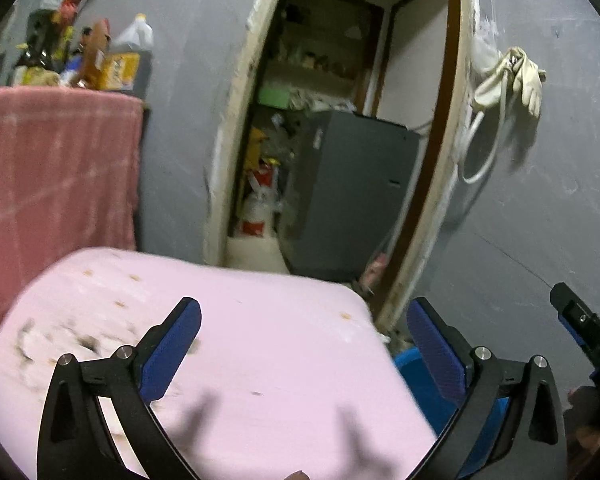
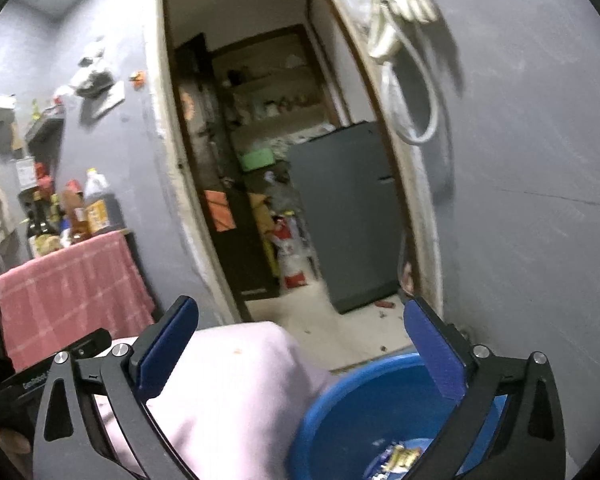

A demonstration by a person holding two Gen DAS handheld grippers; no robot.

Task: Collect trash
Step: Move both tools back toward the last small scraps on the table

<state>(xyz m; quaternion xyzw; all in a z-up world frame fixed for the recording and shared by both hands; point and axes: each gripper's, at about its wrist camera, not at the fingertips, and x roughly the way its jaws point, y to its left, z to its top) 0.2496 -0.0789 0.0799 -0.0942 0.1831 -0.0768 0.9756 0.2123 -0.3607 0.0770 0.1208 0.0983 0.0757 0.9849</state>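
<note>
L gripper [image 1: 304, 344] and R gripper [image 2: 300, 344] both w/ jaws wide, nothing held, over pink tabletop [image 1: 260, 360]; trash wrappers [image 2: 400, 458] lie in blue basin [image 2: 360, 400] just beside tabletop, below R gripper.
</note>
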